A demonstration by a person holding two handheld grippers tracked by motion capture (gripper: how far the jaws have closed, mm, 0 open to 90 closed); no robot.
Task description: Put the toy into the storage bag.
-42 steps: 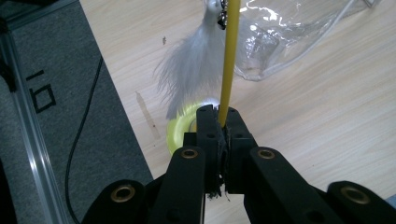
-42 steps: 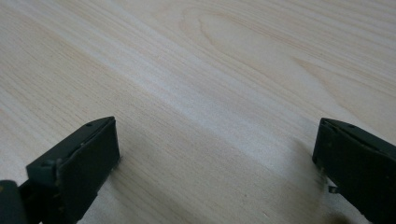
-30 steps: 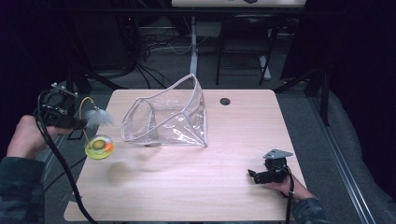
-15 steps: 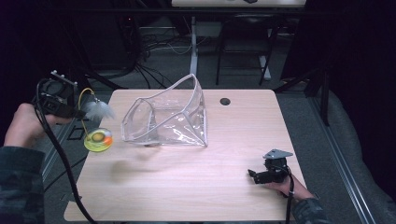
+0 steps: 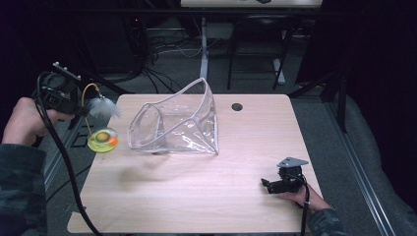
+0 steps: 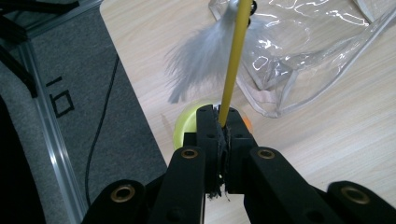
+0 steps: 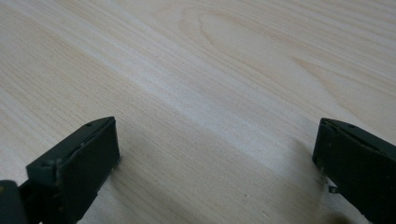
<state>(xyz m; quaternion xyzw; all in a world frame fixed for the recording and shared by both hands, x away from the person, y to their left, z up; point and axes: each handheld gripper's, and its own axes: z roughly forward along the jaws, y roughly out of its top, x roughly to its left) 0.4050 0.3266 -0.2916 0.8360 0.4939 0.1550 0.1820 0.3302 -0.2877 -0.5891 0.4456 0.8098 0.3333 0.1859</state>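
Yellow and thin, the wand (image 6: 232, 65) of a cat toy sits clamped between the jaws of our left gripper (image 6: 220, 126), which we hold raised beyond the left edge of the wooden table (image 5: 196, 196). In the left gripper view the wand runs up and away from the jaws, and a tuft of grey-white feathers (image 6: 201, 58) hangs near its far end. In the high view that tuft (image 5: 102, 107) floats just right of the left gripper (image 5: 76, 109), over the table's left edge. Below it on the table lies a yellow-green disc (image 5: 102, 140) with an orange spot; a thin yellow wire arcs between the disc and the gripper.

Just right of the disc a clear plastic bag (image 5: 177, 123) stands on the table with its open mouth turned toward the feathers. A small dark hole (image 5: 237, 106) marks the table top behind the bag.

Our right gripper (image 5: 273, 186) rests low on the table near the front right corner, well apart from the bag. Its jaws stand wide apart over bare wood, holding nothing.
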